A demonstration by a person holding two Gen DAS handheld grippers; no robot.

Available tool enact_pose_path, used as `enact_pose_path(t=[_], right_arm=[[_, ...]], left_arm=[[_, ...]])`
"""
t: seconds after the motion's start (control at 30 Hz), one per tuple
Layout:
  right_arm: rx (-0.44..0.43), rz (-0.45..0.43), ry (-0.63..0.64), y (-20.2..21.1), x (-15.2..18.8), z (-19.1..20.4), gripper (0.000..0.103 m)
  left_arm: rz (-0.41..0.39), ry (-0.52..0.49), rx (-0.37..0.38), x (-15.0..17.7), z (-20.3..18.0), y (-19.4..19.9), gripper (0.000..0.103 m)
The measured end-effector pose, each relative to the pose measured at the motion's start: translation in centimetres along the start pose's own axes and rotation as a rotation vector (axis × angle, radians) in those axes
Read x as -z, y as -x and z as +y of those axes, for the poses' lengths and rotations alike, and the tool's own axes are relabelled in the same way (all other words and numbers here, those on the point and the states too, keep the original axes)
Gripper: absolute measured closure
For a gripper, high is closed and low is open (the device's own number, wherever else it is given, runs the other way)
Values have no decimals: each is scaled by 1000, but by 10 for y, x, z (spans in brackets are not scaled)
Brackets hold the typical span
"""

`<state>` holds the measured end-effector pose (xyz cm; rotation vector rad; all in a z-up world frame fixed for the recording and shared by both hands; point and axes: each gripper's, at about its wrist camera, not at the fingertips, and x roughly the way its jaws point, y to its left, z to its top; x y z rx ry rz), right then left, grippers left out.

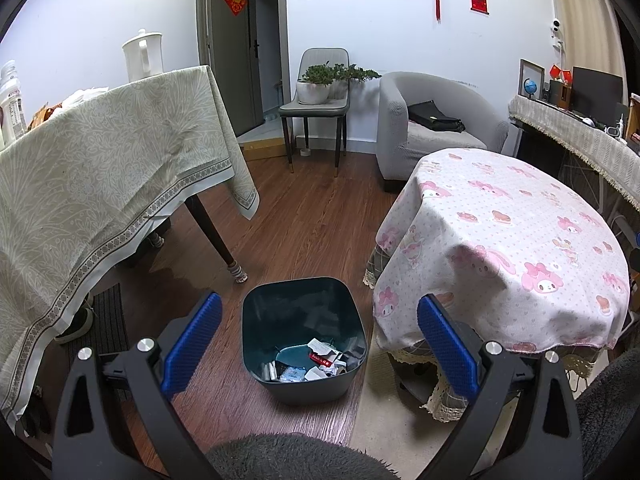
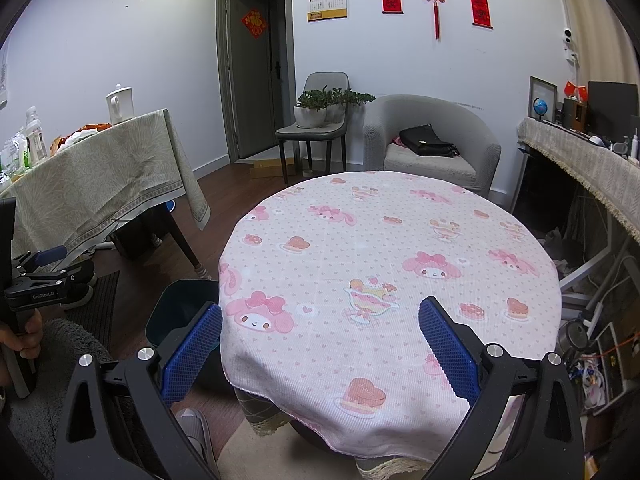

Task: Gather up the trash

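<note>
A dark teal trash bin [image 1: 260,320] stands on the wood floor between two tables. Paper scraps and wrappers [image 1: 316,364] lie in its bottom. My left gripper [image 1: 320,340] hovers above the bin, open and empty, its blue pads on either side. My right gripper [image 2: 320,344] is open and empty above the near edge of the round table with the pink cartoon cloth [image 2: 384,264]. The bin's rim [image 2: 176,304] shows left of that table in the right wrist view. The left gripper [image 2: 44,268] also shows there at the far left, held in a hand.
A table with a beige patterned cloth [image 1: 100,168] stands at the left, with a white kettle [image 1: 144,56] and bottles on it. A grey armchair [image 1: 432,120] with a black bag, a chair with potted plants [image 1: 316,92], and a cluttered side desk [image 1: 580,128] stand behind.
</note>
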<state>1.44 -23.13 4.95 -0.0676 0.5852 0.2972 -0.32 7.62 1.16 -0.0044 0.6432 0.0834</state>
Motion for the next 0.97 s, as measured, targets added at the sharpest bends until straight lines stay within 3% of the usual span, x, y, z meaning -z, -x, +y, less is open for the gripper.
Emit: enact_pose_path(t=[0.97], right_arm=[[0,1,-1,0,-1,0,3]], left_arm=[[30,12,12,5,2,-5,4]])
